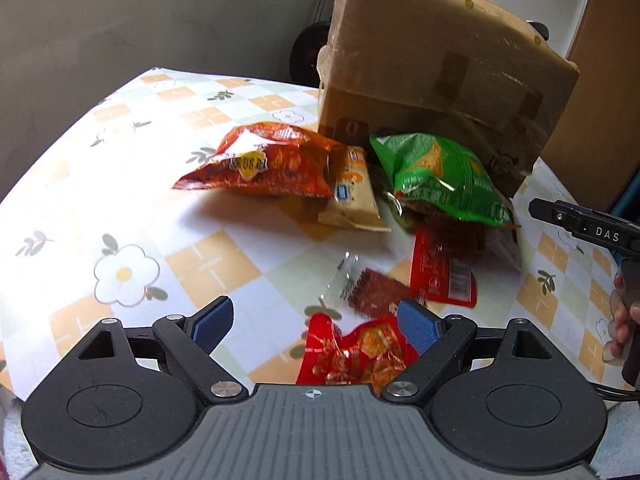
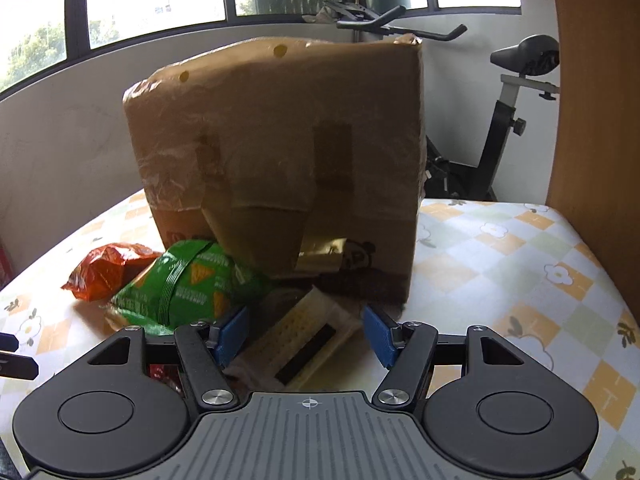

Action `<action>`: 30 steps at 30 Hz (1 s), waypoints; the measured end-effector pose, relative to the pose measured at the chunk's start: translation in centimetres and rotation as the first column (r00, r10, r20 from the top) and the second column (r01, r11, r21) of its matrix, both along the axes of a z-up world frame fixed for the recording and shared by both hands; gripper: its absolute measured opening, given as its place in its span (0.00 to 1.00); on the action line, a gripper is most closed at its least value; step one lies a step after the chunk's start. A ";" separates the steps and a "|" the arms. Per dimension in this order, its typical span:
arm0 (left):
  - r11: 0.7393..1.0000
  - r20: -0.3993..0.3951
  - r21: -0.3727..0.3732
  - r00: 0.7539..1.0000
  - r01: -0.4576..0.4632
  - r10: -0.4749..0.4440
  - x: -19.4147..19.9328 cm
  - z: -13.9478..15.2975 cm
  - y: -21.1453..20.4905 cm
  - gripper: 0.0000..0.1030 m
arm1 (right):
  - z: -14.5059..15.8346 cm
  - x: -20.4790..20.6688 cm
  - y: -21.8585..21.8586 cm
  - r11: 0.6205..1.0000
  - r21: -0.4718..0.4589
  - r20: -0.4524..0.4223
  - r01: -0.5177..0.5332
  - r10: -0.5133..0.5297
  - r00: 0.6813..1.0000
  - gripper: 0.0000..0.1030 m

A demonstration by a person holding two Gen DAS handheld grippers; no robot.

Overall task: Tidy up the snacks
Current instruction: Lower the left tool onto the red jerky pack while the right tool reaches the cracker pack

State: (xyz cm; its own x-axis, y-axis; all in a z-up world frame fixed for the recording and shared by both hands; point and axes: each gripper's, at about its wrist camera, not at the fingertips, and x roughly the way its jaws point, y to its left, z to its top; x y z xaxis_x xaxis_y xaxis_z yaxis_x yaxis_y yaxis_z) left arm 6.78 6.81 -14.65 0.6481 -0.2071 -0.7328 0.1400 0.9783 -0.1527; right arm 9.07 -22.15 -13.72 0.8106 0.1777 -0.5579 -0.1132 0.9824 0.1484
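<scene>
Left tool (image 1: 316, 322) jaws wide apart, nothing between the pads, angled down at the counter (image 1: 132, 200). Right tool (image 2: 305, 334) jaws also apart, roughly half span, gripping nothing.

Largest first: cardboard box (image 1: 440, 80) stands upright far ahead of both tools, snacks piled against its base. Ahead-left of left tool: orange chip bag (image 1: 264, 164), puffy, resting partly on a beige cracker pack (image 1: 354, 196). Ahead-right: green chip bag (image 1: 444, 178), propped against the box over darker packets. Close ahead-right: flat red sachet (image 1: 442, 268). Just ahead of the right-side pad: small brown packet (image 1: 378, 294) with a clear end, blurred. Directly under the jaw gap: red foil packet (image 1: 354, 356), closest target.

Right tool sits over a cream perforated pack (image 2: 310, 336), lying diagonally between its pads, not pinched.

My read: each tool is lining up a pick. For left, centre the gap on the red foil packet, come down steeply, pinch a crimped edge, since flat foil slips. For right, square the pads across the pack's short side before closing; avoid snagging the green bag.
</scene>
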 end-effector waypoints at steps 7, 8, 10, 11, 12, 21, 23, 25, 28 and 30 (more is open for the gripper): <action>0.997 -0.027 0.063 0.999 0.042 -0.040 -1.2 -1.8 -1.5 0.81 | -2.2 -1.3 1.2 0.999 -0.032 -0.009 -0.003 0.002 1.000 0.59; 0.996 -0.031 0.074 0.998 0.050 -0.048 -1.2 -1.9 -1.8 0.80 | -2.4 -1.4 1.3 0.999 -0.041 -0.009 -0.002 0.001 1.000 0.59; 0.994 -0.043 0.084 0.997 0.068 -0.065 -1.1 -2.3 -2.2 0.77 | -2.8 -1.5 1.6 0.999 -0.054 -0.011 0.003 -0.003 1.000 0.59; 0.993 -0.033 0.093 0.997 0.072 -0.069 -1.2 -2.4 -2.5 0.77 | -3.0 -1.6 1.5 0.999 -0.049 -0.013 0.005 -0.006 1.000 0.59; 0.993 -0.028 0.094 0.997 0.078 -0.075 -1.2 -2.4 -2.6 0.74 | -3.1 -1.6 1.4 0.999 -0.044 -0.015 0.010 -0.011 1.000 0.59; 0.997 0.040 0.069 0.998 0.046 -0.049 -0.1 -2.6 -2.1 0.45 | -3.8 -1.7 0.8 0.999 -0.026 -0.024 0.047 -0.048 0.999 0.59; 0.998 0.050 0.055 0.998 0.025 -0.028 0.5 -2.6 -1.9 0.43 | -3.8 -1.8 1.0 0.999 -0.033 -0.016 0.038 -0.039 0.999 0.60; 0.999 0.060 0.048 0.998 0.001 -0.003 1.1 -2.7 -1.7 0.43 | -3.8 -2.0 1.2 0.999 -0.043 -0.007 0.027 -0.028 1.000 0.60; 0.999 0.077 0.049 0.997 -0.021 0.017 1.8 -2.9 -1.6 0.42 | -3.8 -2.3 1.5 0.998 -0.059 0.014 0.028 -0.028 1.000 0.60; 0.998 0.085 0.053 0.996 -0.025 0.021 2.1 -2.9 -1.6 0.43 | -3.7 -2.5 1.4 0.998 -0.060 0.026 0.036 -0.035 0.999 0.61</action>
